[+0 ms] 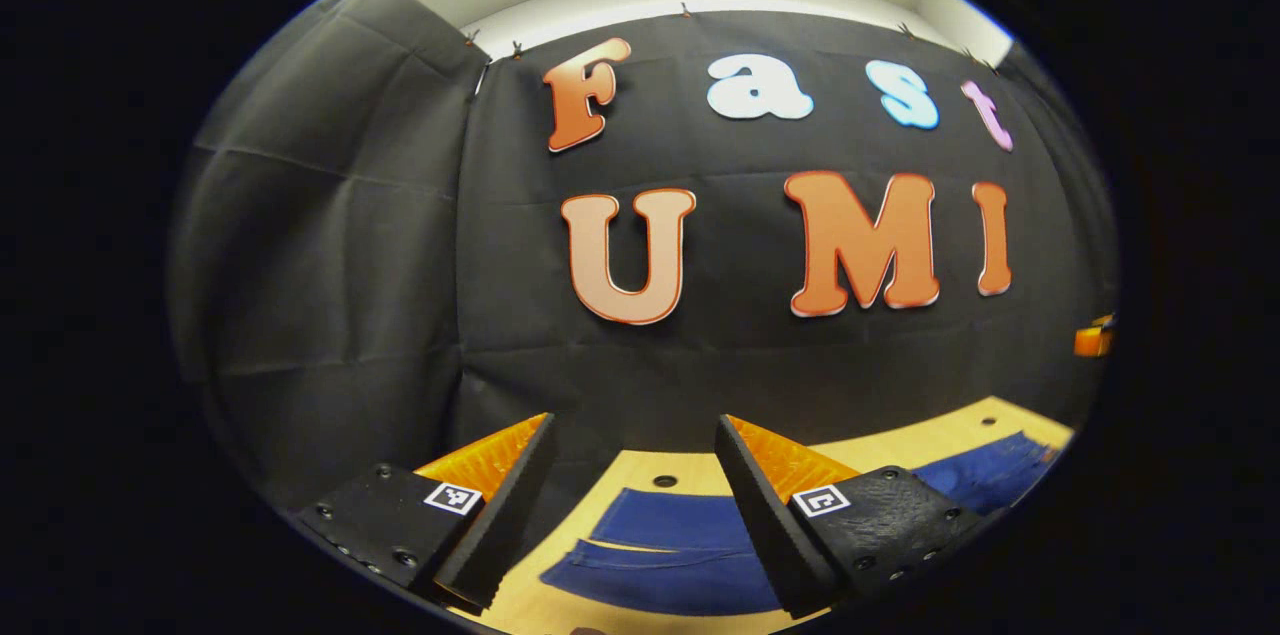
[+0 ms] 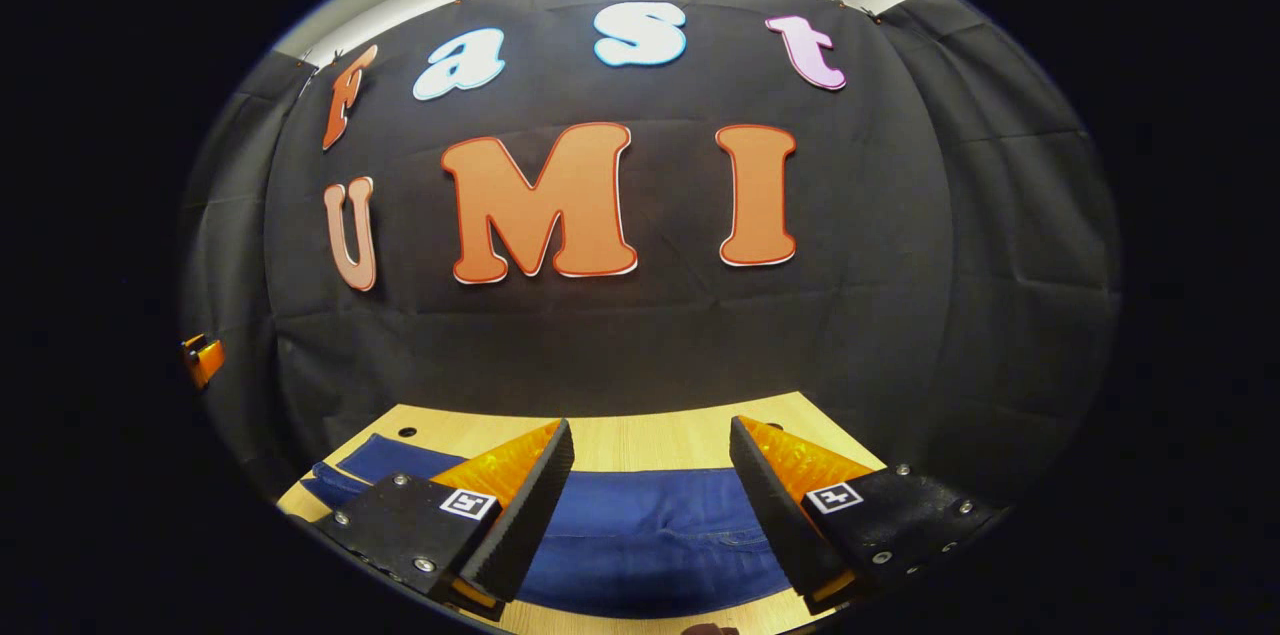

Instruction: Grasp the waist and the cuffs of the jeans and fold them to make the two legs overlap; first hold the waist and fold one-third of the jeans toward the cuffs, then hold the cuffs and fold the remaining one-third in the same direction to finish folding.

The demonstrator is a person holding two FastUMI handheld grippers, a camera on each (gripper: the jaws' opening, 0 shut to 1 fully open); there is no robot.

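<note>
Fingers of the left gripper [image 1: 630,505] stood wide apart with nothing between them, raised above the table [image 1: 930,440]. Seen past them in the left gripper view, the jeans [image 1: 680,555] lay flat on the pale wooden tabletop, below and beyond the fingertips, untouched. The dark blue cloth ran on to the right behind the right-hand finger, where a further stretch showed near the table's far edge.

In the right gripper view, the right gripper [image 2: 650,500] was spread just as wide and held nothing. The denim lay across the table beneath the gap between its fingers, reaching out to the left past the left-hand finger, where two layered edges of cloth could be seen.

Each finger hid part of the jeans, and the lower rim of both views cut the cloth off, so waist and cuffs could not be told apart. Faint stitching showed on the denim in the right gripper view.

The fingers were wedge-shaped, with ribbed inner backing and dark bolted mounts carrying small square markers. The table was smooth light wood with small round holes. Creased black cloth formed the wall [image 2: 900,315] behind.
</note>
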